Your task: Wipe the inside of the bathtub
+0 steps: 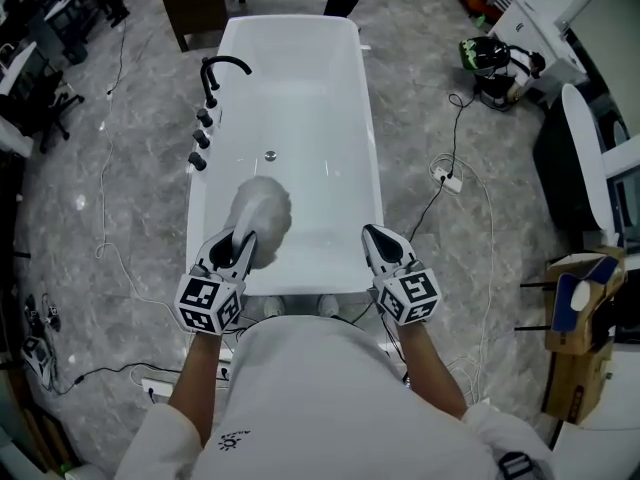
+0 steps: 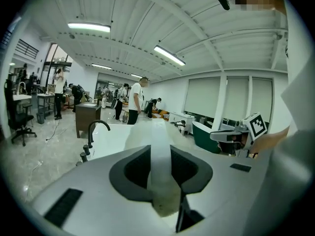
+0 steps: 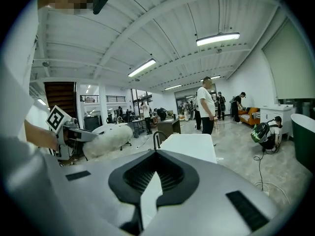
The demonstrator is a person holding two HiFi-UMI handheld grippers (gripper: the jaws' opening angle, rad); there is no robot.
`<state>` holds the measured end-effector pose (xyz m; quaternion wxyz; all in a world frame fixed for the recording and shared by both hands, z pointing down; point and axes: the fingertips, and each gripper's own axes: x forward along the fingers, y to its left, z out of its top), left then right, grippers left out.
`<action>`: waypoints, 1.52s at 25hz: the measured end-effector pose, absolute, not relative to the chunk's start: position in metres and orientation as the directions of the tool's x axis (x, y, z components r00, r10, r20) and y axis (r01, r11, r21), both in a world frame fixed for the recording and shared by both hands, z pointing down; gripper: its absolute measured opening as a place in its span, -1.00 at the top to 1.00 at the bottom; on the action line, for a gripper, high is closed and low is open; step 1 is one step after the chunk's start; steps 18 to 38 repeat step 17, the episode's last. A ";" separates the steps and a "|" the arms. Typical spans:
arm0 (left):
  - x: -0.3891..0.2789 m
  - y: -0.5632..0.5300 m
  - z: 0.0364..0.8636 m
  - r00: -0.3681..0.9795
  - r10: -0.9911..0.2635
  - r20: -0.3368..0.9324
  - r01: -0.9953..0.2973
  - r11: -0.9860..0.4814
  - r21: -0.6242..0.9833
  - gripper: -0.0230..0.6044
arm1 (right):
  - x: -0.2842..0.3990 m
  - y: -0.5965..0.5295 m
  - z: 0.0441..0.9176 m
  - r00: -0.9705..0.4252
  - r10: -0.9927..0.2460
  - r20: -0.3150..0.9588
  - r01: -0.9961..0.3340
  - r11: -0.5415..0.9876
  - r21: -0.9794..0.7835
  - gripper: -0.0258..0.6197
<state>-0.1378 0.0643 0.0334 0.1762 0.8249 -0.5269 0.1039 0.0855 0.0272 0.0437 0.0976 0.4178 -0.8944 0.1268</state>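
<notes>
One white bathtub [image 1: 300, 108] fills the upper centre of the frame, with one black faucet [image 1: 222, 70] on its left rim. Two hand-held grippers hover at its near end. The left hand-held gripper [image 1: 241, 242] clamps one fluffy duster [image 1: 264, 208] over the tub, its handle mostly hidden. The right hand-held gripper [image 1: 381, 238] seems closed and empty.

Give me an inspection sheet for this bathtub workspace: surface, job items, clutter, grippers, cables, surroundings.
Surface: bathtub white, its inside bare except the drain.
Job's things: fluffy white duster over the tub's near end; black faucet on the left rim.
Clutter: nothing seen in the tub.
Grippers: left gripper shut on the duster's handle; right gripper shut, empty.
Cables: power strip with cords on the floor right of the tub; another cord on the left.
Surroundings: dark cabinet, cardboard box.
</notes>
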 end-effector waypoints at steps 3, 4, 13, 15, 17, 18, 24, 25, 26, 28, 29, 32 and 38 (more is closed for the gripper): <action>-0.135 0.063 0.033 0.428 -0.833 0.350 -0.903 -0.383 0.193 0.60 | 0.087 0.027 0.043 -0.630 -0.724 0.283 -0.774 0.614 -0.154 0.86; -0.134 0.061 0.033 0.431 -0.832 0.348 -0.902 -0.388 0.191 0.60 | 0.087 0.026 0.043 -0.630 -0.724 0.280 -0.775 0.612 -0.158 0.86; -0.136 0.058 0.032 0.439 -0.830 0.344 -0.898 -0.397 0.188 0.60 | 0.084 0.031 0.042 -0.625 -0.728 0.282 -0.779 0.608 -0.156 0.86; -0.139 0.057 0.031 0.438 -0.831 0.343 -0.899 -0.399 0.182 0.60 | 0.082 0.029 0.040 -0.627 -0.728 0.279 -0.777 0.612 -0.149 0.86; -0.143 0.056 0.031 0.435 -0.833 0.342 -0.900 -0.398 0.177 0.60 | 0.079 0.027 0.038 -0.629 -0.728 0.275 -0.775 0.616 -0.143 0.86; -0.143 0.056 0.031 0.435 -0.833 0.342 -0.900 -0.398 0.177 0.60 | 0.079 0.027 0.038 -0.629 -0.728 0.275 -0.775 0.616 -0.143 0.86; -0.143 0.056 0.031 0.435 -0.833 0.342 -0.900 -0.398 0.177 0.60 | 0.079 0.027 0.038 -0.629 -0.728 0.275 -0.775 0.616 -0.143 0.86; -0.143 0.056 0.031 0.435 -0.833 0.342 -0.900 -0.398 0.177 0.60 | 0.079 0.027 0.038 -0.629 -0.728 0.275 -0.775 0.616 -0.143 0.86; -0.143 0.056 0.031 0.435 -0.833 0.342 -0.900 -0.398 0.177 0.60 | 0.079 0.027 0.038 -0.629 -0.728 0.275 -0.775 0.616 -0.143 0.86; -0.143 0.056 0.031 0.435 -0.833 0.342 -0.900 -0.398 0.177 0.60 | 0.079 0.027 0.038 -0.629 -0.728 0.275 -0.775 0.616 -0.143 0.86; -0.143 0.056 0.031 0.435 -0.833 0.342 -0.900 -0.398 0.177 0.60 | 0.079 0.027 0.038 -0.629 -0.728 0.275 -0.775 0.616 -0.143 0.86; -0.143 0.056 0.031 0.435 -0.833 0.342 -0.900 -0.398 0.177 0.60 | 0.079 0.027 0.038 -0.629 -0.728 0.275 -0.775 0.616 -0.143 0.86; -0.143 0.056 0.031 0.435 -0.833 0.342 -0.900 -0.398 0.177 0.60 | 0.079 0.027 0.038 -0.629 -0.728 0.275 -0.775 0.616 -0.143 0.86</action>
